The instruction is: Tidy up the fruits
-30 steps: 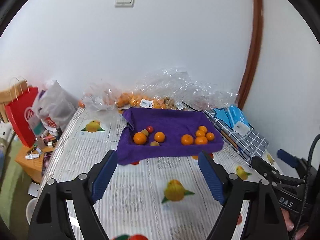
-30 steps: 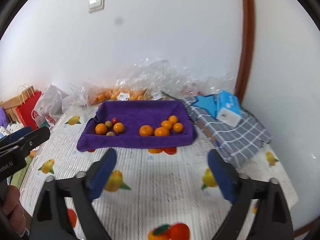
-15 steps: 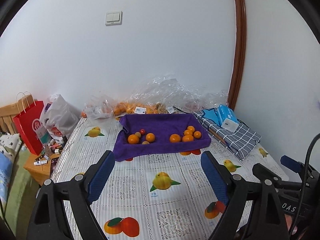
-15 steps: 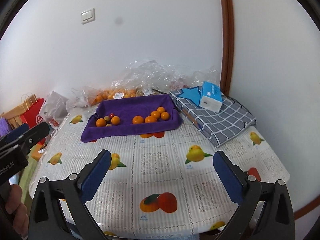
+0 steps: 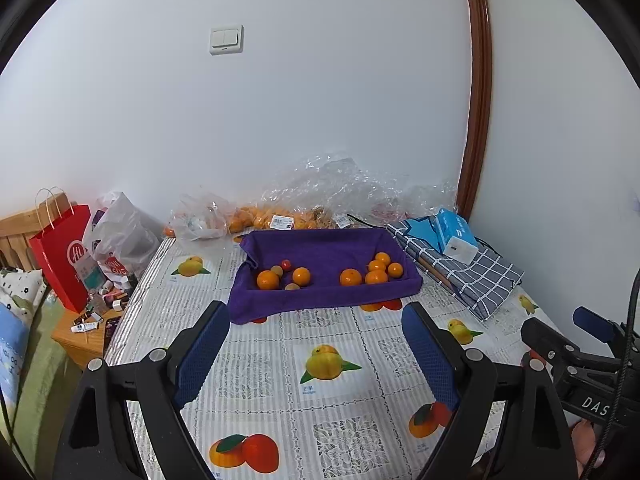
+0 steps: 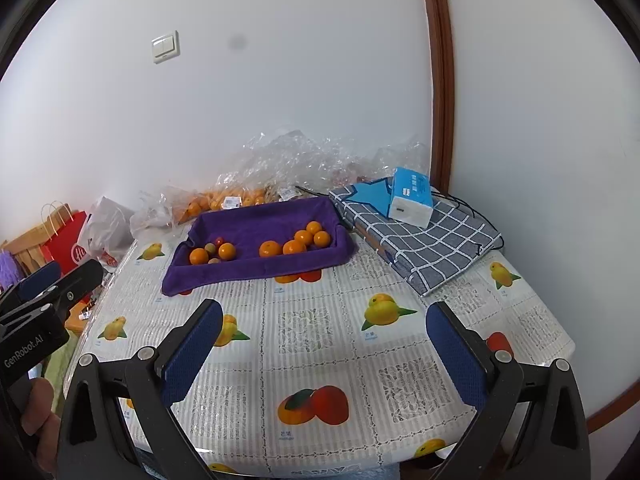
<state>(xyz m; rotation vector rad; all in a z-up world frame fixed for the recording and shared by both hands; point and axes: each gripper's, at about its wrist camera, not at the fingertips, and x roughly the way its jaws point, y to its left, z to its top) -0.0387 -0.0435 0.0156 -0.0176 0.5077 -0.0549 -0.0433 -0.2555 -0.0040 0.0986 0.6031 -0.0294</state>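
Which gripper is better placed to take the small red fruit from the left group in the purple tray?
Probably left. The red fruit lies left in the purple tray, nearer the left gripper. Both it and the right gripper are open, empty and back from the tray.

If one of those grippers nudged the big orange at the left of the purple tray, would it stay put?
Probably not. The big orange looks round and smooth, so it would likely roll. The soft cloth lining of the purple tray may slow it, and its raised edge should keep it in. It might bump the small fruits touching it.
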